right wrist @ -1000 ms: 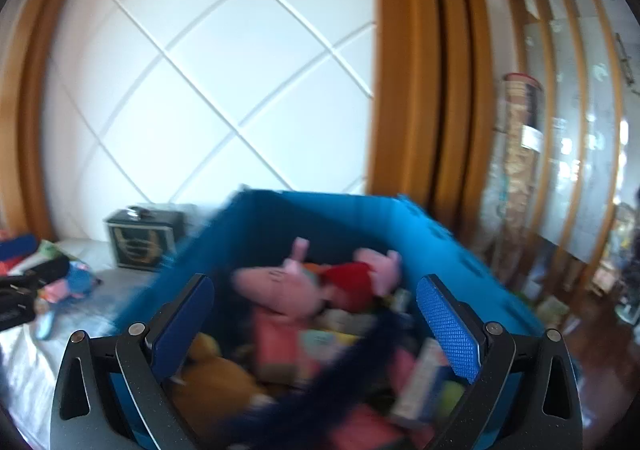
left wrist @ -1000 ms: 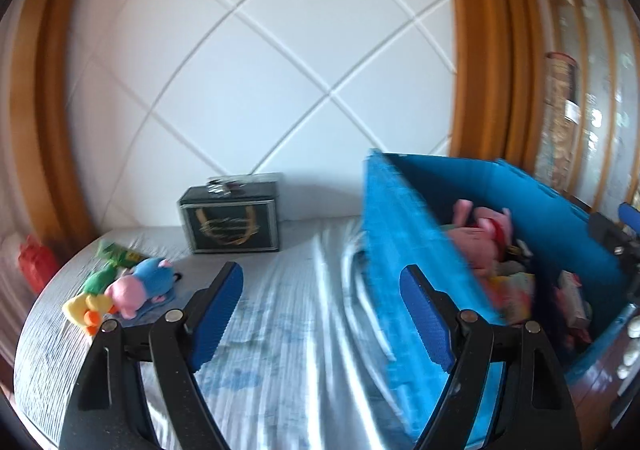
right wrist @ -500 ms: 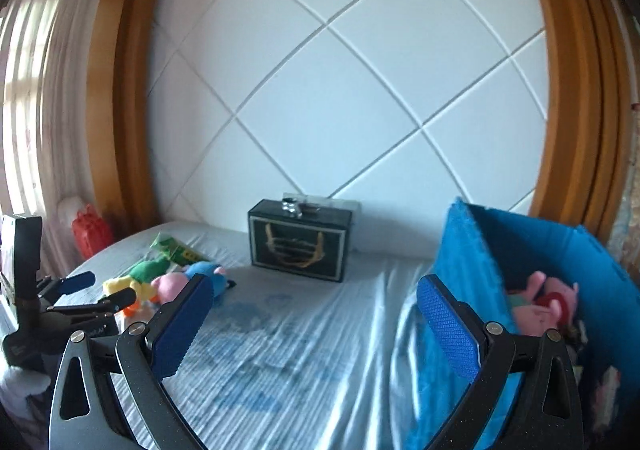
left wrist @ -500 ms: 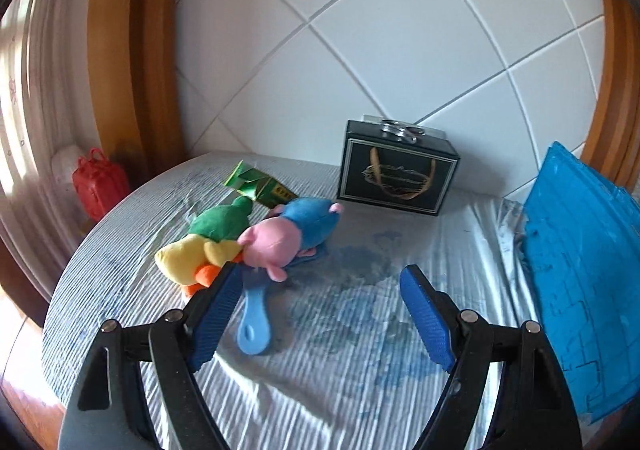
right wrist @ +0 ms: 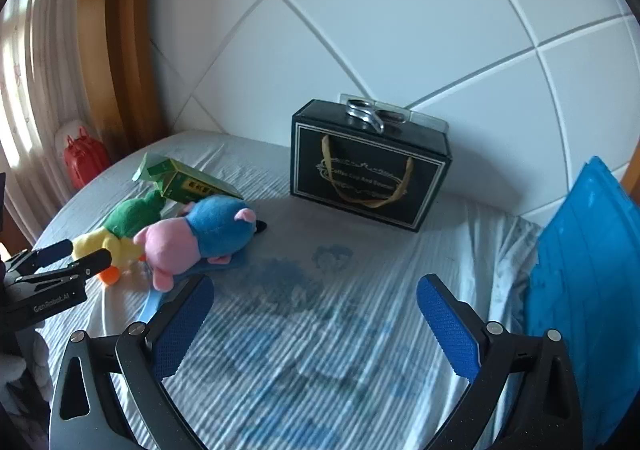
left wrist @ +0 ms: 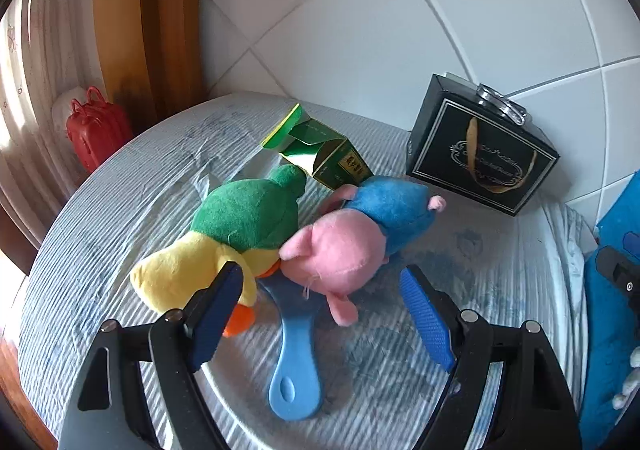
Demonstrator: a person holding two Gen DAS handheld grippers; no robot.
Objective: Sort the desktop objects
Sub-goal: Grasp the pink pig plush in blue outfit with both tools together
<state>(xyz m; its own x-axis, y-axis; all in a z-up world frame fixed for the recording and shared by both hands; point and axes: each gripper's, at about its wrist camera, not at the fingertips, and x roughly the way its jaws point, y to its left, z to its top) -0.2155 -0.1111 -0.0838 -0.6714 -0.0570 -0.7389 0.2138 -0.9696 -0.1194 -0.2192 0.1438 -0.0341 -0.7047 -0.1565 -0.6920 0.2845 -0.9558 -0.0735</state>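
Observation:
A green and yellow duck plush [left wrist: 240, 218] and a pink and blue pig plush [left wrist: 360, 234] lie side by side on the striped cloth. They rest on a blue brush [left wrist: 296, 370] whose handle sticks out toward me. Behind them lies an opened green carton [left wrist: 320, 154]. My left gripper [left wrist: 320, 272] hangs open just in front of the two toys, with nothing between its fingers. My right gripper [right wrist: 316, 282] is open over bare cloth, to the right of the pig plush [right wrist: 200, 234]. The left gripper [right wrist: 80, 255] shows at that view's left edge, by the duck plush [right wrist: 124, 226].
A black gift box [right wrist: 368, 170] with a metal clip on top stands against the white wall. The blue crate [right wrist: 580, 270] rises at the right. A small red suitcase [left wrist: 96, 130] sits past the table's left rim, by the wooden frame.
Both views have swung left, away from the blue crate full of toys. My left gripper has come down close to the two plush toys. Both grippers stayed open.

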